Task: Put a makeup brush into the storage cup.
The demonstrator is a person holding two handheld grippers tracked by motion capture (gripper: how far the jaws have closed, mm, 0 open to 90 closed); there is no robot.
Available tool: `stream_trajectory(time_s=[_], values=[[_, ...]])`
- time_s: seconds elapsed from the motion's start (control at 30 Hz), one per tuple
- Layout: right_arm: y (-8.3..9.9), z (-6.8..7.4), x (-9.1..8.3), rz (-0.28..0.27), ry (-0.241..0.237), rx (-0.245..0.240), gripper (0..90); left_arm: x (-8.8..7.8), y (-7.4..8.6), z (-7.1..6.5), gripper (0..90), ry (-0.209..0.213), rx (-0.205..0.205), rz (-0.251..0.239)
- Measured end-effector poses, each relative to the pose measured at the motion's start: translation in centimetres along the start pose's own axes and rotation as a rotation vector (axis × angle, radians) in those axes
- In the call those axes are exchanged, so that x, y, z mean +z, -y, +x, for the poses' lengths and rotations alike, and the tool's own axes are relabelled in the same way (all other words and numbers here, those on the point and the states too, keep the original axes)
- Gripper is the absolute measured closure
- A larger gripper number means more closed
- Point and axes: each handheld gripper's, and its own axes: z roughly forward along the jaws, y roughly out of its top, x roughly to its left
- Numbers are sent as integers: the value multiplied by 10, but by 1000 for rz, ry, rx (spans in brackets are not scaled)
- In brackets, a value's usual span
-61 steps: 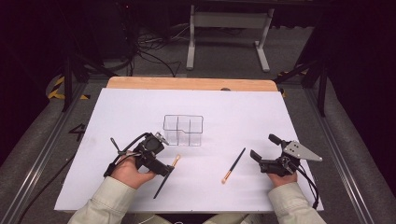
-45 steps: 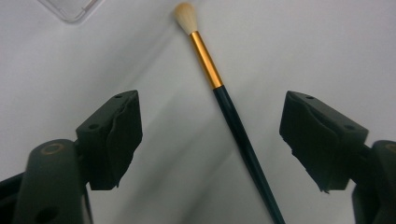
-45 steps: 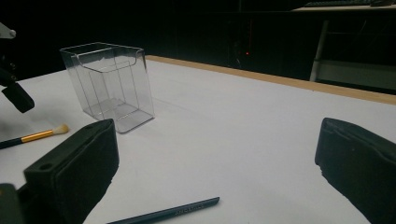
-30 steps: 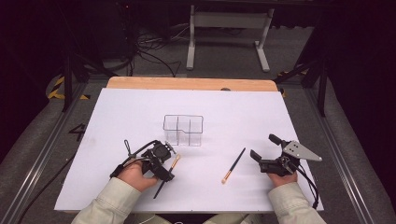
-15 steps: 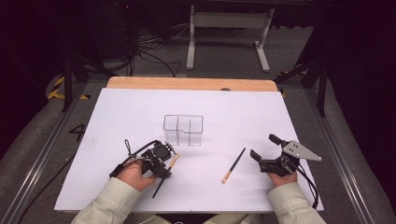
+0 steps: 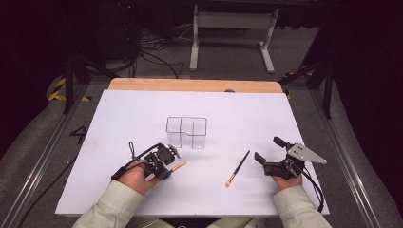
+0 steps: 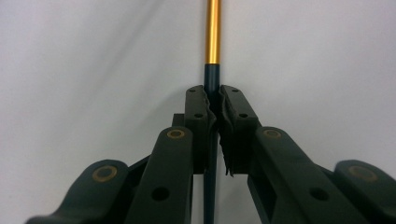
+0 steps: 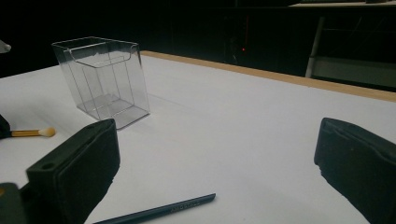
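Left gripper (image 6: 164, 164) jaws had just been closing, clamped on dark-handled, gold-ferruled makeup brush (image 7: 213, 46) lying on white table (image 6: 142, 118). Right gripper (image 6: 268, 156) jaws were held wide, empty. Thin handle could be rolled out when lifted.

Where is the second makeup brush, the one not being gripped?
In the high view the loose makeup brush lies flat on the white table, right of centre, between the clear organizer and the open right hand-held gripper, touching neither.
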Motion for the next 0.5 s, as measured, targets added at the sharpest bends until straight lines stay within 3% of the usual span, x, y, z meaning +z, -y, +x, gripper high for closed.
stream_trajectory(time_s=[0.43,0.5], values=[[0,0,0,1,3,1,7,-4,0,1,824,42,40,17],[0,0,1,2,3,3,7,-12,0,0,825,55,48,-5]])
